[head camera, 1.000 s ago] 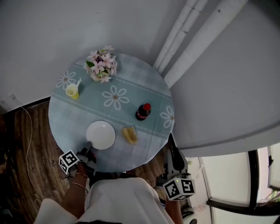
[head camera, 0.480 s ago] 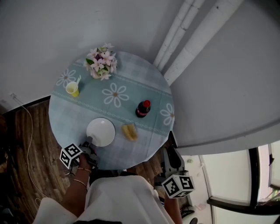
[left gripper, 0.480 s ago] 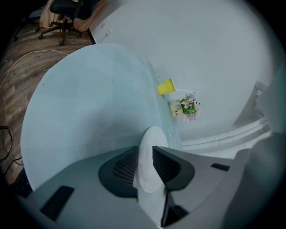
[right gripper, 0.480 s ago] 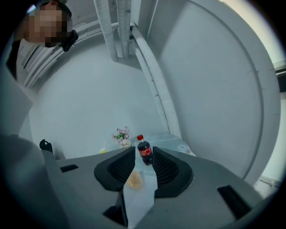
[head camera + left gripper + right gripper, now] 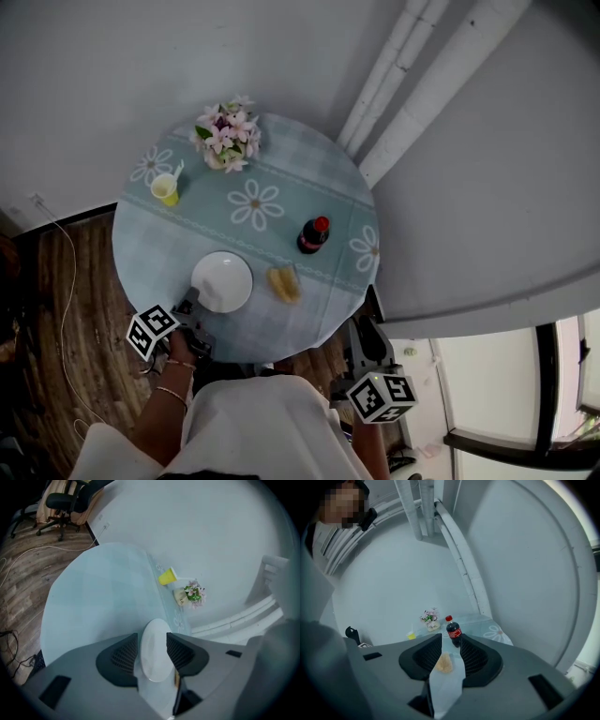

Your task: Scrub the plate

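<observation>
My left claw [image 5: 152, 641] has just sprung wide off the round white plate [image 5: 222, 281]. My right claw [image 5: 451, 644] is half-open and empty, its tips murky from overhead.

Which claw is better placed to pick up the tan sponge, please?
Probably right: the right claw points at the tan sponge, ahead between its open jaws. The left claw's jaws have just been opening, the round white plate's rim between them.

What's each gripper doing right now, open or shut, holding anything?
Left gripper: jaws just opened, plate between them, not gripped.
Right gripper: jaws open, empty.
</observation>
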Demonstrator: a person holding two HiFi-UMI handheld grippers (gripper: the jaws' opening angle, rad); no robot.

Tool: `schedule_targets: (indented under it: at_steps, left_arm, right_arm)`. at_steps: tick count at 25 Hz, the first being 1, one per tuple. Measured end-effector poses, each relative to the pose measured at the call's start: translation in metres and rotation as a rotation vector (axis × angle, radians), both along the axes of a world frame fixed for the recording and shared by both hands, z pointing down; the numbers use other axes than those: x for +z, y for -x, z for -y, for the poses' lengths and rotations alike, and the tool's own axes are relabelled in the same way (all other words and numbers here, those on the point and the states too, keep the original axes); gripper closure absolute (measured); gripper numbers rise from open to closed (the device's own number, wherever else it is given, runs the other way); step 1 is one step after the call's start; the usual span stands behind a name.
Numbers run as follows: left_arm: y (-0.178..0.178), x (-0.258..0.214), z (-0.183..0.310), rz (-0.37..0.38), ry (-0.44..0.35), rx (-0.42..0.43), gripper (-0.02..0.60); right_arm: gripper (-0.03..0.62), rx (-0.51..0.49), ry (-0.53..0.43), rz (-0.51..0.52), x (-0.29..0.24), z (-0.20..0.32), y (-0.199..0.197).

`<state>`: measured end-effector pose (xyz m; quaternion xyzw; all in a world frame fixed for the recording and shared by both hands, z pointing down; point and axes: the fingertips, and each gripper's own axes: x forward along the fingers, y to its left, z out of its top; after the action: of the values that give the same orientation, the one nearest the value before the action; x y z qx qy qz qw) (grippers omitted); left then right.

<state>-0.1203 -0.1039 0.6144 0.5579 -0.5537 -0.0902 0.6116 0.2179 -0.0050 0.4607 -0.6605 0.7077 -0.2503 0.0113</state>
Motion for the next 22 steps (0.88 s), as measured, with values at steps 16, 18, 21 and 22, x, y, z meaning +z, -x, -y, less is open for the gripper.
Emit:
schedule_targets:
  at_steps: [16, 18, 21, 22]
  left_arm:
    - [-0.021, -0.144, -0.016, 0.435, -0.527, 0.253, 0.529]
    - [-0.019, -0.156, -0.021, 0.438, -0.559, 0.263, 0.539]
    - [-0.017, -0.169, -0.032, 0.488, -0.617, 0.296, 0.563]
    - [-0.016, -0.173, -0.037, 0.524, -0.64, 0.31, 0.569]
  right_arm:
    - [0.465, -0.167, 0.042, 0.021, 0.008, 0.022, 0.031]
    - [0.465, -0.201, 0.047, 0.024, 0.01, 0.025, 0.04]
    - [0.485, -0.238, 0.031, 0.014, 0.006, 0.03, 0.052]
    - [0.506, -0.239, 0.023, 0.01, 0.005, 0.032, 0.055]
